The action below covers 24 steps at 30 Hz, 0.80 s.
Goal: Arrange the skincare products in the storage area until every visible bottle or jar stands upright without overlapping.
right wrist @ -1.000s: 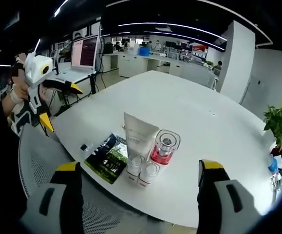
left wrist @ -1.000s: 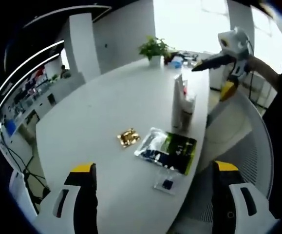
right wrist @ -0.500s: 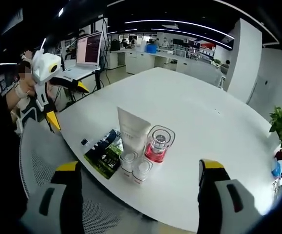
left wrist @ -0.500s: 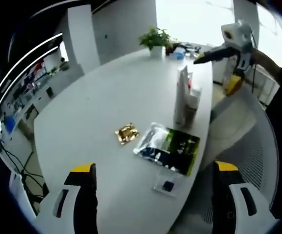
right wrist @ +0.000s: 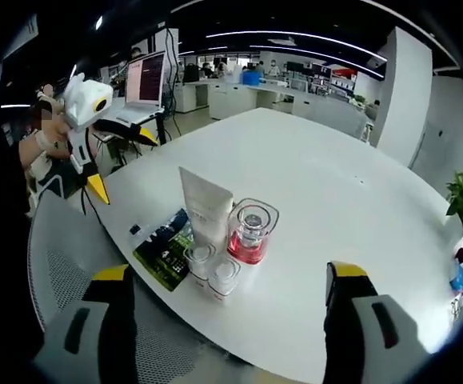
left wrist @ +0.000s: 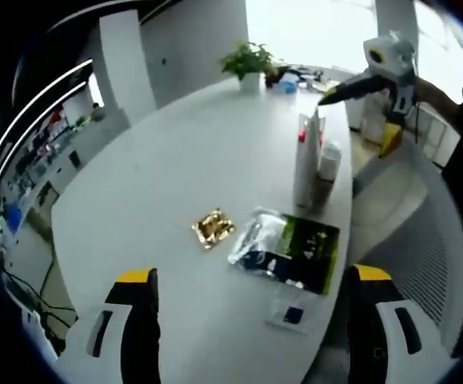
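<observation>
Both the left gripper (left wrist: pixel 251 332) and right gripper (right wrist: pixel 223 332) are held agape, empty. A white tube (right wrist: pixel 202 210), pink bottle (right wrist: pixel 251 232) and two small jars (right wrist: pixel 211 268) are stood clustered upright; a green sachet (right wrist: pixel 165 252) is laid beside the tube.

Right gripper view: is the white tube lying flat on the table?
No, the white tube stands upright beside the pink bottle and two small jars.
</observation>
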Motion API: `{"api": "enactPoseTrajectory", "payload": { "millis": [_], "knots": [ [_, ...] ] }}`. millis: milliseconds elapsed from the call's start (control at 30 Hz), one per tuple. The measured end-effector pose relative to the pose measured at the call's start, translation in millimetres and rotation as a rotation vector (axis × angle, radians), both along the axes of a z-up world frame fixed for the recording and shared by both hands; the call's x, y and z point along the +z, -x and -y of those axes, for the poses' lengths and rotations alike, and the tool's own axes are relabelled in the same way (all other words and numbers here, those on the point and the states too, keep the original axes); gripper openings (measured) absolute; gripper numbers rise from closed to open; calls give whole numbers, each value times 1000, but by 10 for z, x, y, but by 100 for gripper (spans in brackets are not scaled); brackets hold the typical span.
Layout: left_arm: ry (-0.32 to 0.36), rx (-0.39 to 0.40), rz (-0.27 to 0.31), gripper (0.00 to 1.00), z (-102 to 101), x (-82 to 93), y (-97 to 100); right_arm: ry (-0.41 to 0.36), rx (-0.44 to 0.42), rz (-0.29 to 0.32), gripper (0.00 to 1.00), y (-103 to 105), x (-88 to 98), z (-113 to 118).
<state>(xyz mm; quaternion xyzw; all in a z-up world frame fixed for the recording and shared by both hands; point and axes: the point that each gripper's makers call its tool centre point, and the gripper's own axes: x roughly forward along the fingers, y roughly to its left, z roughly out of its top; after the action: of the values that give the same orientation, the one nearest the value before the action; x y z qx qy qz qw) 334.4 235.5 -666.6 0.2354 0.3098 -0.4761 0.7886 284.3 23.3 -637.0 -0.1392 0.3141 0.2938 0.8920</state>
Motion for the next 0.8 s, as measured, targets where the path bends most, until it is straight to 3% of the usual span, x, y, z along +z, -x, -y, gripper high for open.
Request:
{"api": "enactPoseTrajectory", "payload": {
  "millis": [133, 200, 567, 800],
  "knots": [
    [14, -12, 8, 97, 35, -22, -92, -43, -4, -13, 95, -20, 0, -9],
    [-3, -20, 7, 97, 37, -52, -120, -43, 1, -16, 90, -17, -10, -17],
    [-18, -51, -2, 97, 98, -127, -297, -55, -4, -32, 82, -23, -74, -10],
    [-56, -134, 8, 93, 186, -189, -365, -55, 5, -48, 76, 5, -108, 6]
  ]
}}
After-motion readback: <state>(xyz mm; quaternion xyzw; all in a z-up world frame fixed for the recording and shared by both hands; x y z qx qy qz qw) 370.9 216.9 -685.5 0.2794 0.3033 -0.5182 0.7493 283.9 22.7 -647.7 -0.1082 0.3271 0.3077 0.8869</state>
